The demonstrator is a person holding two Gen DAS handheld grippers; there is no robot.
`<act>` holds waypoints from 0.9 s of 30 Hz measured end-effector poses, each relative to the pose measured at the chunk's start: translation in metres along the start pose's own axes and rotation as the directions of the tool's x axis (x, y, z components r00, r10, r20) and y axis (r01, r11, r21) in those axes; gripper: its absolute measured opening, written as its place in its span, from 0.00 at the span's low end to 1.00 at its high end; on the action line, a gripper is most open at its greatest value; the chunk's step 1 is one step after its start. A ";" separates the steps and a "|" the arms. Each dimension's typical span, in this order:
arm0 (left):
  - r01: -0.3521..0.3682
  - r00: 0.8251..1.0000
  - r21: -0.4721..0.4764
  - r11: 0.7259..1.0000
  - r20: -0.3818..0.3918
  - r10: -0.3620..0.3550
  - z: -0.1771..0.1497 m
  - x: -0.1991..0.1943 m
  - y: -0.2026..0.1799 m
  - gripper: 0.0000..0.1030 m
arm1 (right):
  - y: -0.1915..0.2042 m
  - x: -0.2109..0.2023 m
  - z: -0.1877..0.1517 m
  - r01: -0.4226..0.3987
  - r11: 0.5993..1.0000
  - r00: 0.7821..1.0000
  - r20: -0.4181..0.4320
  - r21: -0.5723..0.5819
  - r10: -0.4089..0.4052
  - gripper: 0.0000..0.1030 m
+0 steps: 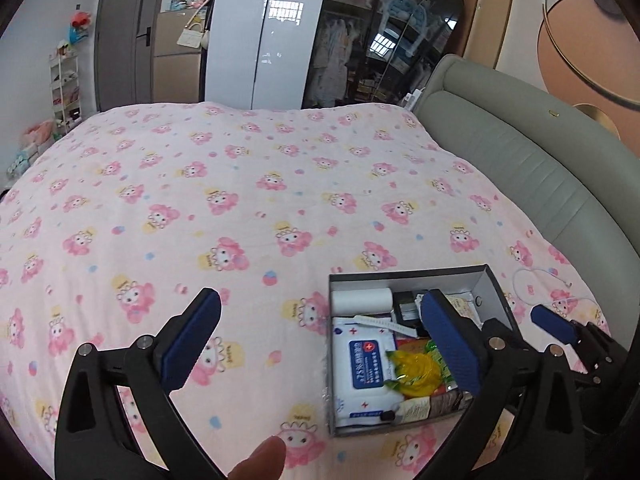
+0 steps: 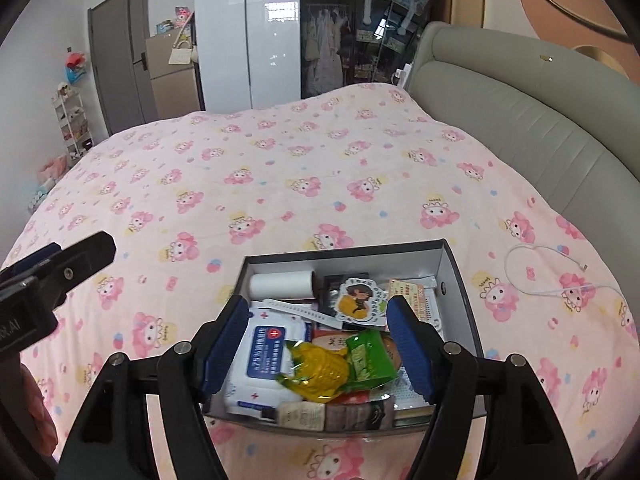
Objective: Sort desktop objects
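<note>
Right wrist view looks straight down its spread fingers into the grey box [image 2: 460, 276], which sits on the pink patterned bed [image 2: 280, 168] and is crowded with items: a wet-wipes pack [image 2: 262, 356], a yellow wrapped snack [image 2: 316, 372], a green packet [image 2: 366, 356], a white roll [image 2: 282, 283] at the far left corner and a cartoon sticker [image 2: 358, 300]. The right gripper [image 2: 316, 348] is released and holds nothing; its jaws straddle the yellow snack, which lies directly ahead and just below. A white cable [image 2: 532, 276] lies loose on the bed to the right of the box, well apart from it.

From the left wrist view, the left gripper [image 1: 320, 344] is also released and empty, hanging over bare bedding to the left of the box [image 1: 496, 292]. The right gripper is clearly the nearer one to the box's contents, so the next pick likely falls to it.
</note>
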State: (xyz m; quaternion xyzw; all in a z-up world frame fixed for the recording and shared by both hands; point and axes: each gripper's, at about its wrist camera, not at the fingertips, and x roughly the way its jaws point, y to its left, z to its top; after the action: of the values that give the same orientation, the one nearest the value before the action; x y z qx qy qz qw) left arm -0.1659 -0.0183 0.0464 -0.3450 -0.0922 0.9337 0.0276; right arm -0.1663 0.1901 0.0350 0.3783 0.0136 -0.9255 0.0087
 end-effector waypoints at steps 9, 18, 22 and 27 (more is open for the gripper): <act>-0.084 0.996 0.060 0.995 0.016 0.083 -0.030 -0.055 0.008 0.99 | 0.027 -0.045 -0.020 -0.017 1.000 0.999 0.047 -0.014 0.018 0.67; -0.127 0.991 0.116 0.985 0.044 0.123 -0.092 -0.117 0.011 0.99 | 0.043 -0.088 -0.078 -0.078 0.997 0.994 0.071 0.002 0.078 0.68; -0.136 0.990 0.118 0.984 0.057 0.130 -0.116 -0.141 0.013 0.99 | 0.051 -0.108 -0.104 -0.107 0.994 0.991 0.079 -0.014 0.108 0.68; -0.135 0.991 0.117 0.984 0.033 0.132 -0.138 -0.155 0.011 0.99 | 0.050 -0.120 -0.130 -0.117 0.993 0.990 0.070 -0.022 0.119 0.72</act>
State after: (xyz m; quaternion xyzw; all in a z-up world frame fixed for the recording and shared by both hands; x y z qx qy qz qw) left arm 0.0416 -0.0256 0.0410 -0.3362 -0.0134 0.9416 -0.0156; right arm 0.0117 0.1448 0.0261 0.3451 -0.0007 -0.9361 0.0674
